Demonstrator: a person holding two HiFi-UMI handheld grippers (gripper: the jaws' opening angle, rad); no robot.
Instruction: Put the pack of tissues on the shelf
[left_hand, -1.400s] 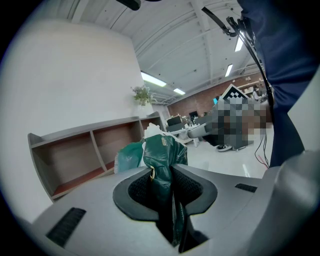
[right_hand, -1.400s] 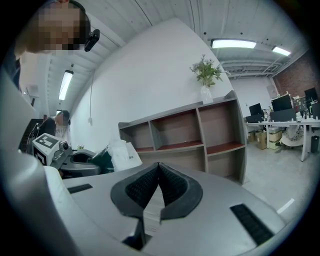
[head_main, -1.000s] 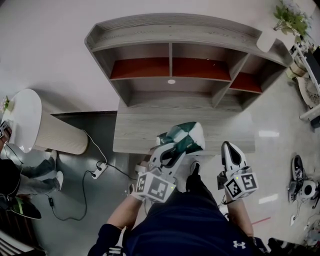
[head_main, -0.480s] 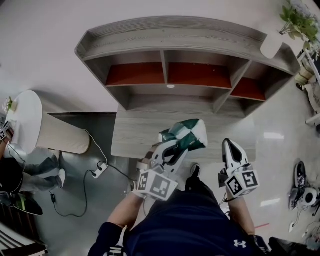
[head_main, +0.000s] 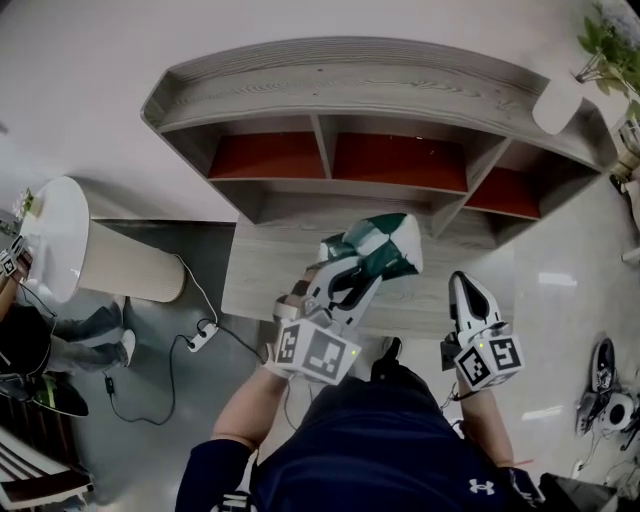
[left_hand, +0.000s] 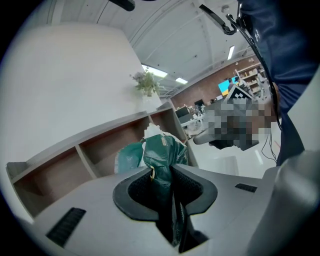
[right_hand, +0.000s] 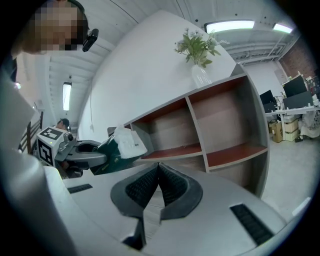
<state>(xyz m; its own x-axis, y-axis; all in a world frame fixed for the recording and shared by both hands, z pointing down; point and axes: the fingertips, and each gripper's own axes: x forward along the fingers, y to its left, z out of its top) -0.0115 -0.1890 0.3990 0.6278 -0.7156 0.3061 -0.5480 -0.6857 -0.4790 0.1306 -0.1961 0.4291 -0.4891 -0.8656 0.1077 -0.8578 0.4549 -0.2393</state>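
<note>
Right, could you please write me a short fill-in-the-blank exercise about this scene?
The left gripper is shut on the pack of tissues, whose wrapper is white and ____.
The jaws of the right gripper are ____, with nothing between them.
The vase of greenery stands on the ____ of the shelf.
Missing words: green; shut; top.

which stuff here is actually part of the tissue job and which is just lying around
Job:
- pack of tissues, gripped by left gripper
- shelf

Lying about:
- vase with plant
- power strip
- round white table
</note>
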